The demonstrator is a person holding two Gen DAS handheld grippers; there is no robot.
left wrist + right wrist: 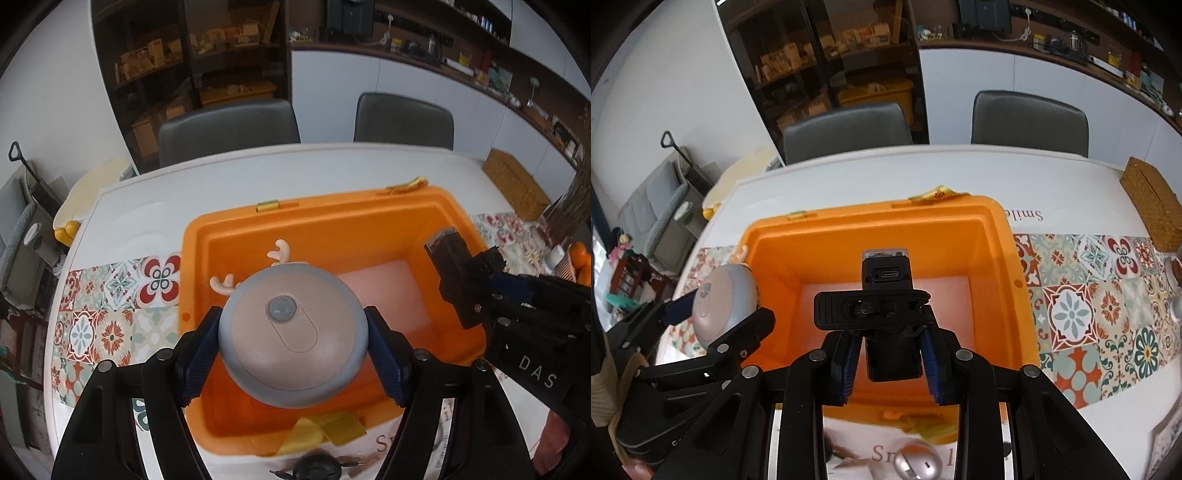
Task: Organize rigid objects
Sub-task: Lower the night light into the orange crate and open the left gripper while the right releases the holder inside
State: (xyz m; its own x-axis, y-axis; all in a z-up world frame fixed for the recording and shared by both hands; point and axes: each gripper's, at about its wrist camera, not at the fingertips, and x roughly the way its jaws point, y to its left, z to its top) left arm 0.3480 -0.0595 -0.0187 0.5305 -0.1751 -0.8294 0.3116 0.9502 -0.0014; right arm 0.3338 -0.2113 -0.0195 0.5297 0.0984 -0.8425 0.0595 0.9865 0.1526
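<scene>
Our left tongs (293,347) clamp the round antlered lamp (293,332) above the orange bin (454,206) on the counter (221,173); only the right view shows our right tongs (890,354) shut on the black clip device's (882,291) port.

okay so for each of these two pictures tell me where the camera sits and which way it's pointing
Left wrist: on the left claw, looking steeply down into the orange bin; its fingers clamp a round antlered light.
Right wrist: on the right claw, aimed likewise; it grips a black clip-on device.
Shared: bin, white table, each other's claw.
</scene>
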